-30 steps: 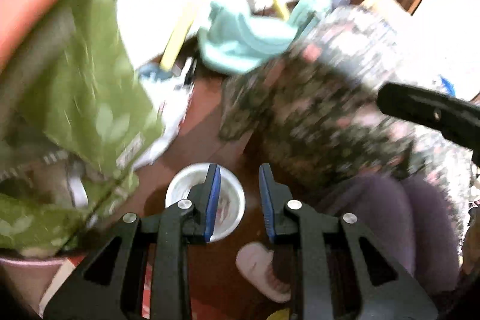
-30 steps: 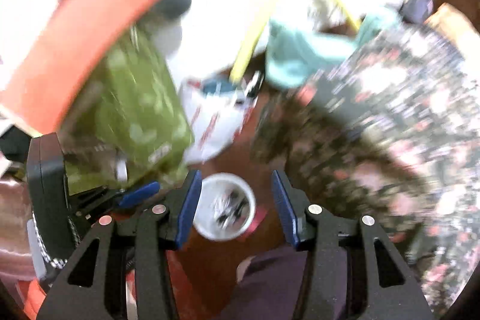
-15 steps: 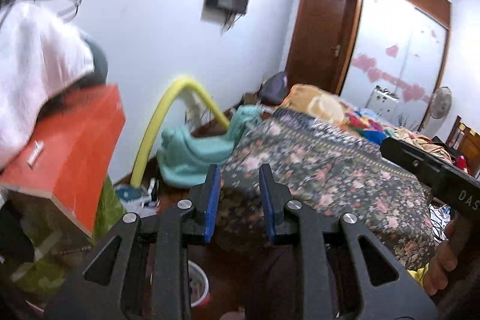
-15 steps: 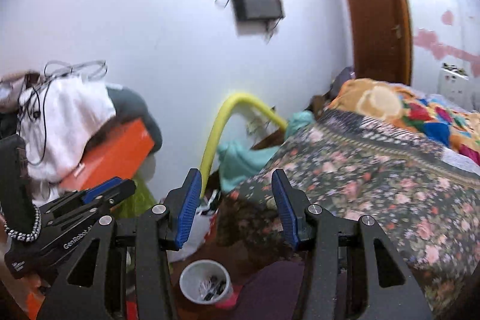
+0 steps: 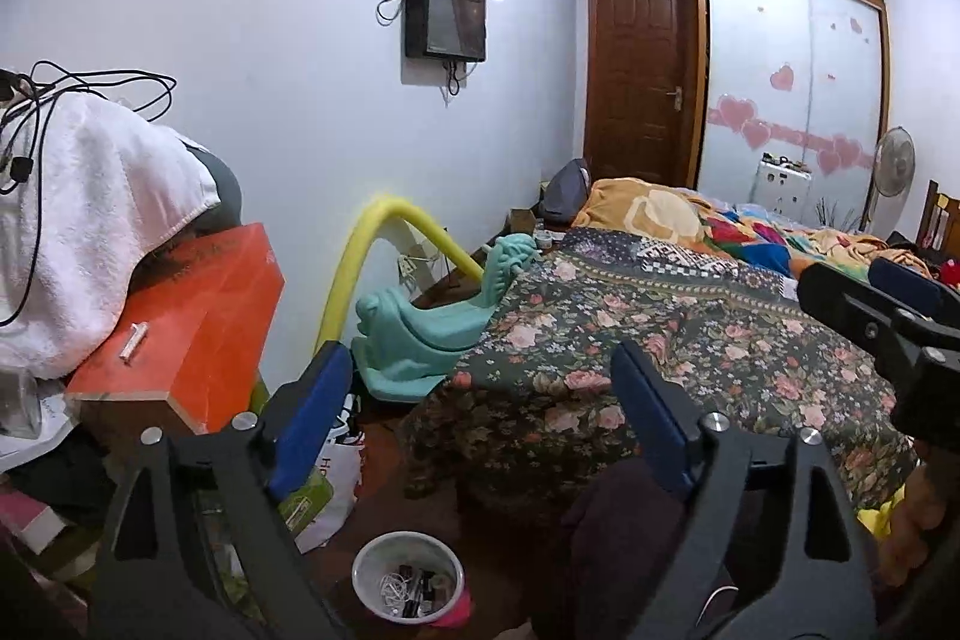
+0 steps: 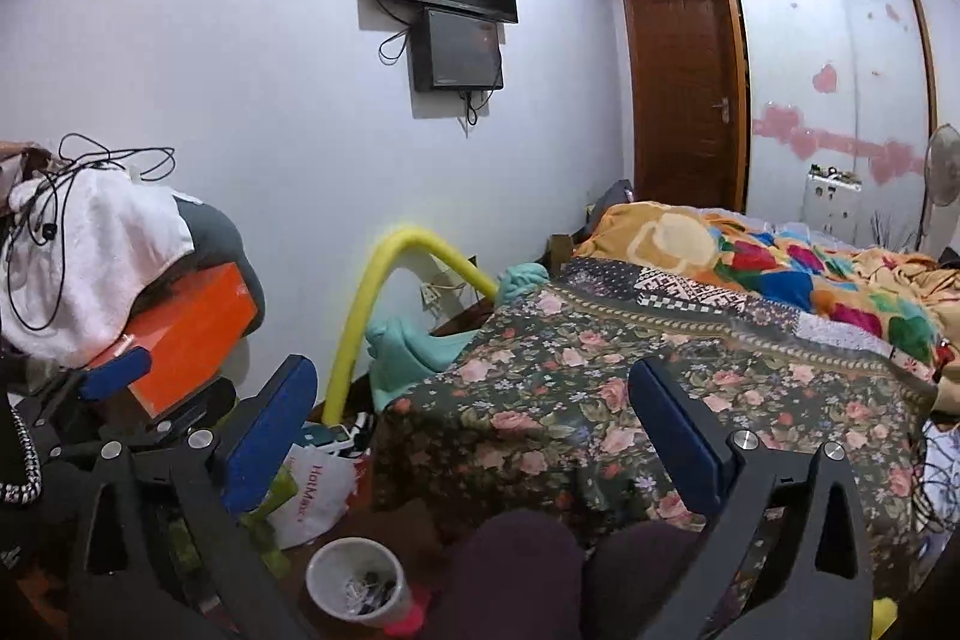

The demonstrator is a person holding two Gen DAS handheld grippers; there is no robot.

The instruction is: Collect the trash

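With the left gripper (image 5: 480,421) and the right gripper (image 6: 474,430) both held wide open and empty, the light, thin-walled trash cup (image 5: 408,586), seen at 6 o'clock on the floor, is best pinched gently at its rim.

The left tool (image 5: 474,412) is held level with its blue fingers (image 5: 309,415) spread wide and nothing between them. Low on the floor sits a white cup (image 5: 408,583) with small bits of trash inside. A flowered bedspread (image 5: 660,358) covers the bed ahead. To the left are an orange box (image 5: 192,322) under a white towel (image 5: 90,226), and a yellow tube (image 5: 360,262) arching by the wall. The right tool (image 5: 882,310) pokes in at the right edge.
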